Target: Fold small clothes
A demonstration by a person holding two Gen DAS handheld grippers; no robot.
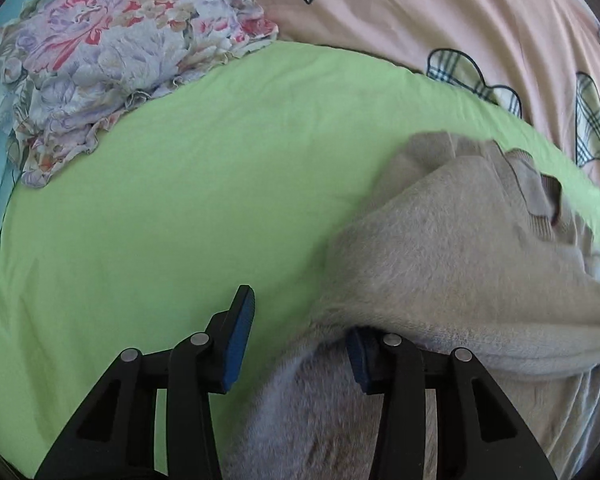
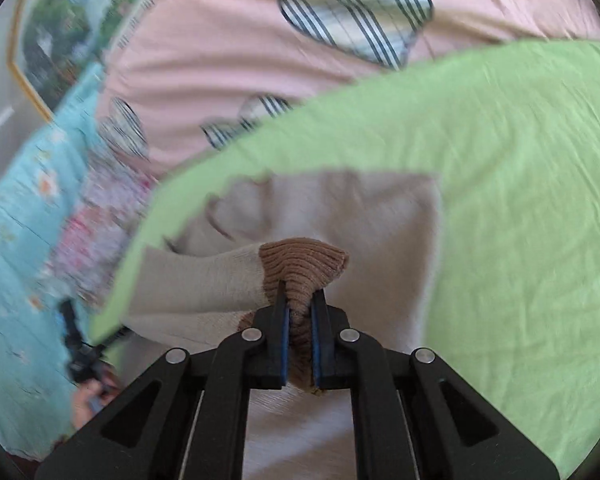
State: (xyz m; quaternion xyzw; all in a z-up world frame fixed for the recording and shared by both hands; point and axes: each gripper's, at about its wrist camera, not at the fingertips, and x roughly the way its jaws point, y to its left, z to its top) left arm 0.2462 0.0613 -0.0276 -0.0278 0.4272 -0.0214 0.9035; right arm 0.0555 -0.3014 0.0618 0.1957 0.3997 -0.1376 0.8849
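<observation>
On the lime-green bed sheet [image 2: 520, 200] lies a fuzzy beige knit sweater [image 2: 340, 216], and the right claw [image 2: 300, 300] is clenched on its brown ribbed cuff [image 2: 304, 264], the sleeve drawn across the body. The left claw [image 1: 300, 336] stands released at the sweater's near left edge, one blue pad [image 1: 240, 340] bare (the other is under fabric). Far off sit a floral ruffled pillow [image 1: 112, 60] and a pink quilt with plaid hearts [image 2: 228, 60].

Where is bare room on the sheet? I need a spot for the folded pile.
The green sheet lies bare between the floral fabric heap and the beige knit sweater. It is crowded by the sweater and the pink quilt.
</observation>
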